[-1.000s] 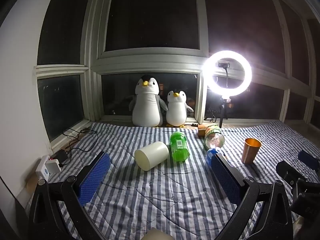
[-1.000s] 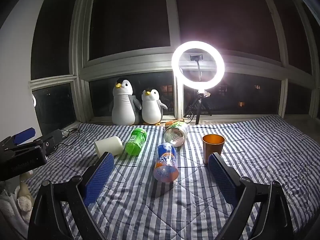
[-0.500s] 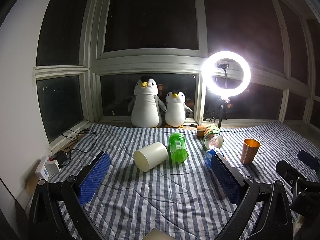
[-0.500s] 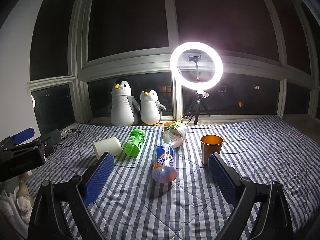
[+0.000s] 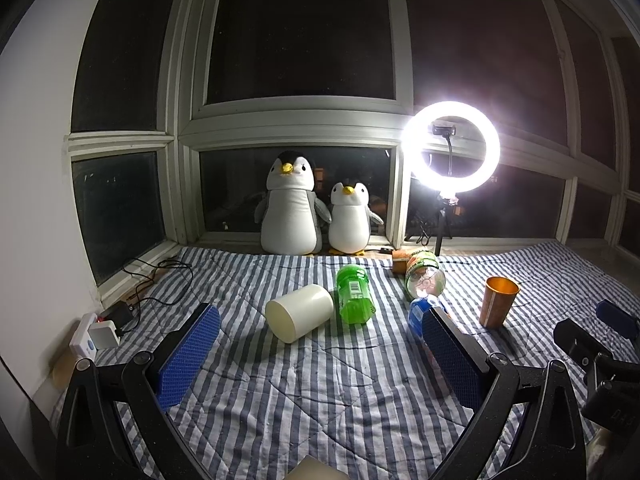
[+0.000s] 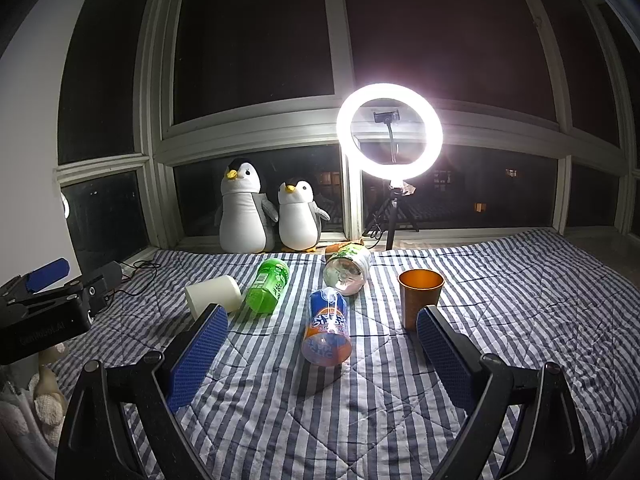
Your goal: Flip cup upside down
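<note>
The copper cup [image 6: 421,298] stands upright, mouth up, on the striped blanket [image 6: 520,300], toward its right half and well short of the far edge by the window. In the right wrist view it sits just beyond the tip of the right-hand blue pad, apart from it. The right tongs [image 6: 322,354] are spread wide and hold nothing. The left tongs [image 5: 320,354] are likewise wide and empty, hovering over the left half of the blanket.

Between the two lie several things on their sides: a white cup [image 5: 299,312] toward the left, a green bottle [image 5: 354,294] just beside it, a clear bottle [image 6: 347,270] farther back, and an orange-and-blue bottle [image 6: 327,332] nearer the front, directly ahead of the right tongs. The copper cup is to the right of all of these and touches none.

At the far edge two penguin toys [image 5: 288,212] lean against the window, and a lit ring lamp [image 6: 389,131] stands on a tripod to their right.
</note>
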